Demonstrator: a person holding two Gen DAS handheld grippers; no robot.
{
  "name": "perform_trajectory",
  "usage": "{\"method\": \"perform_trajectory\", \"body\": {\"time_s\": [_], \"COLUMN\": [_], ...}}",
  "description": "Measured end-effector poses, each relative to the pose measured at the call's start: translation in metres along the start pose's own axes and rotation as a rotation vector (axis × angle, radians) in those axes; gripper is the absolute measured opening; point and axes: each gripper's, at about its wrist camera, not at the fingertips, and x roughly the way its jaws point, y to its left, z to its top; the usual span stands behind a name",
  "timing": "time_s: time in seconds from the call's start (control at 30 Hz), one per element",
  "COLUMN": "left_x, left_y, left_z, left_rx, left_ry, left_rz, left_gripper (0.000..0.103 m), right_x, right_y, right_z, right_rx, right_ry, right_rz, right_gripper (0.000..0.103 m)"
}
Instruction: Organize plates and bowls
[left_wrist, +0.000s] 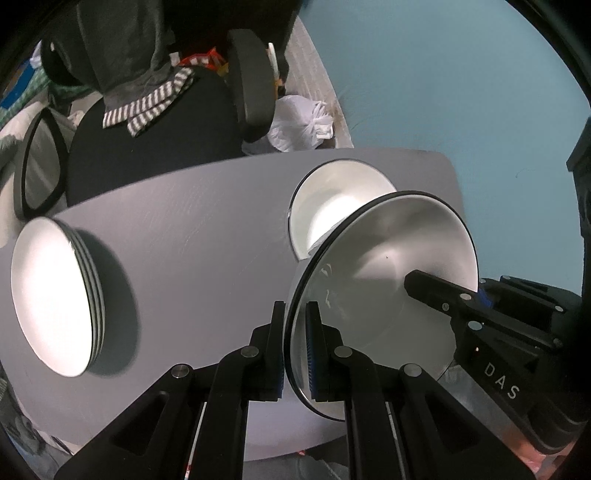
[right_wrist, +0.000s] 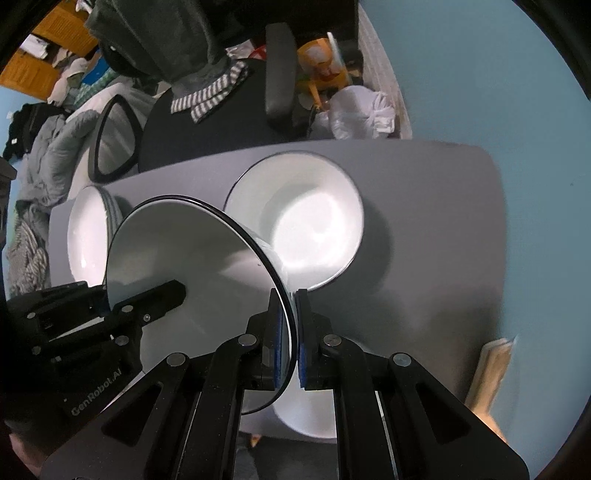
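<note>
A white bowl with a dark rim (left_wrist: 380, 266) (right_wrist: 192, 254) is held above the grey table by both grippers, one on each side of its rim. My left gripper (left_wrist: 295, 347) is shut on its near rim; it shows in the right wrist view (right_wrist: 147, 302) at the left. My right gripper (right_wrist: 291, 339) is shut on the opposite rim and shows in the left wrist view (left_wrist: 436, 291). Another white bowl (left_wrist: 332, 206) (right_wrist: 299, 221) sits on the table just beyond. A stack of white plates (left_wrist: 55, 299) (right_wrist: 88, 236) sits at the table's left end.
The grey table (left_wrist: 192, 229) (right_wrist: 436, 229) has a black office chair (left_wrist: 147, 140) (right_wrist: 207, 125) with striped cloth behind it. A white bag (left_wrist: 303, 122) lies on the floor. A white dish (right_wrist: 306, 417) lies below the held bowl. A wooden object (right_wrist: 491, 373) stands at the right.
</note>
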Motion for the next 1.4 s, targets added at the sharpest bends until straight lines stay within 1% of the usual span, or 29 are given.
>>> {"method": "perform_trajectory", "body": {"time_s": [0.1, 0.3, 0.5, 0.67, 1.13, 1.4], "left_x": [0.004, 0.016, 0.024, 0.032, 0.049, 0.05], "left_y": [-0.004, -0.003, -0.008, -0.007, -0.01, -0.008], "left_z": [0.01, 0.026, 0.037, 0.043, 0.051, 0.053], "left_rx": [0.007, -0.01, -0.005, -0.021, -0.016, -0.023], "left_ry": [0.008, 0.032, 0.052, 0.073, 0.104, 0.117], "left_rz": [0.0, -0.022, 0.004, 0.004, 0.018, 0.014], "left_gripper": [0.009, 0.009, 0.009, 0.009, 0.009, 0.009], "right_x": [0.0, 0.003, 0.013, 0.02, 0.035, 0.038], "right_y": [-0.007, -0.018, -0.025, -0.029, -0.039, -0.042], "right_z": [0.008, 0.024, 0.04, 0.049, 0.056, 0.057], "right_rx": [0.0, 0.005, 0.013, 0.012, 0.023, 0.032], "right_ry": [-0.002, 0.002, 0.025, 0.042, 0.078, 0.092], "right_rz": [-0.01, -0.021, -0.014, -0.016, -0.031, -0.019], "right_gripper": [0.007, 0.007, 0.007, 0.007, 0.007, 0.007]}}
